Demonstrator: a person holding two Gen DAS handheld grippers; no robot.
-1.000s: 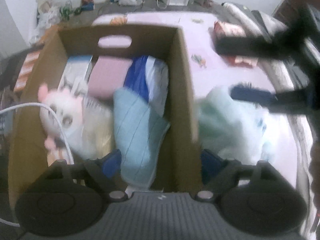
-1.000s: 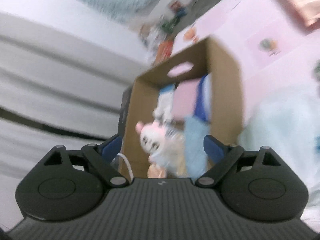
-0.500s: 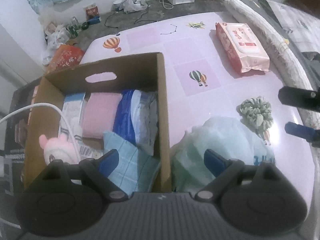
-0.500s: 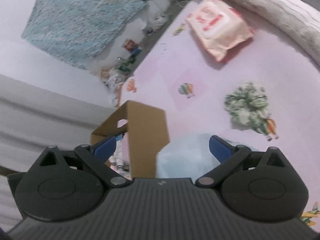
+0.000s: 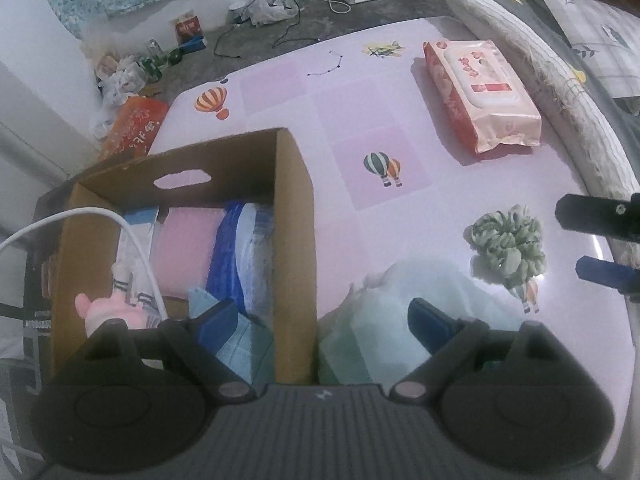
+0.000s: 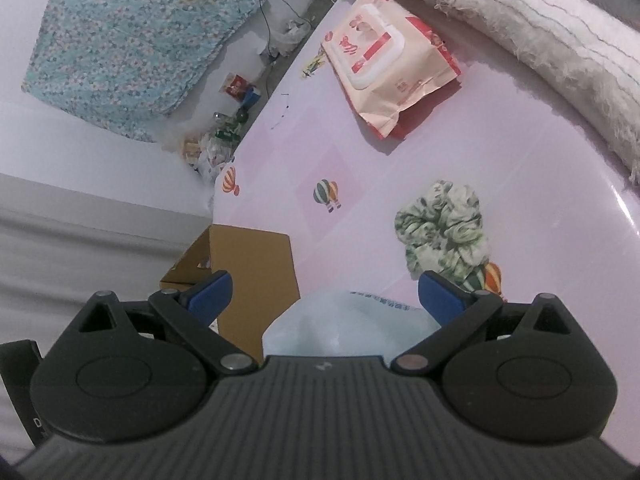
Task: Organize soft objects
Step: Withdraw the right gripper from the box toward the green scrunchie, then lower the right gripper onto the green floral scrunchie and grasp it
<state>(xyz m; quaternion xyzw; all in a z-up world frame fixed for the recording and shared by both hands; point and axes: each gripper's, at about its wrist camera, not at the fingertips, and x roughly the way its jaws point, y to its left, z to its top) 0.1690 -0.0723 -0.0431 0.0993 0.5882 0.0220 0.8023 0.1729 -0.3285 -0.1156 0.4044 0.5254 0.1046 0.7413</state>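
Looking down along your left gripper (image 5: 322, 326), you see its jaws spread wide and holding nothing, straddling the near right wall of the cardboard box (image 5: 294, 208): one blue fingertip (image 5: 218, 322) hangs inside the box, the other over the pale green plastic bag (image 5: 380, 320) that lies on the pink mat (image 5: 360, 100) just beside the box. Inside the box stand a pink pad (image 5: 186, 248), a blue-and-white pack (image 5: 244, 252), a light blue cloth (image 5: 240, 344) and a pink plush toy (image 5: 108, 310), with a white cable (image 5: 80, 218) arching over them. Your right gripper (image 6: 324, 300) also has its jaws spread, empty, above the same plastic bag (image 6: 348, 320); its fingers enter the left view from the right edge (image 5: 596, 244). The green scrunchie (image 5: 506, 246), also seen at (image 6: 444, 232), lies on the mat near the bag, between it and the rolled white blanket (image 5: 532, 76) along the mat's far edge. The wet-wipes pack (image 5: 480, 92) lies well apart from the box, close to that blanket. Loose litter (image 5: 128, 72) covers the floor beyond the mat.
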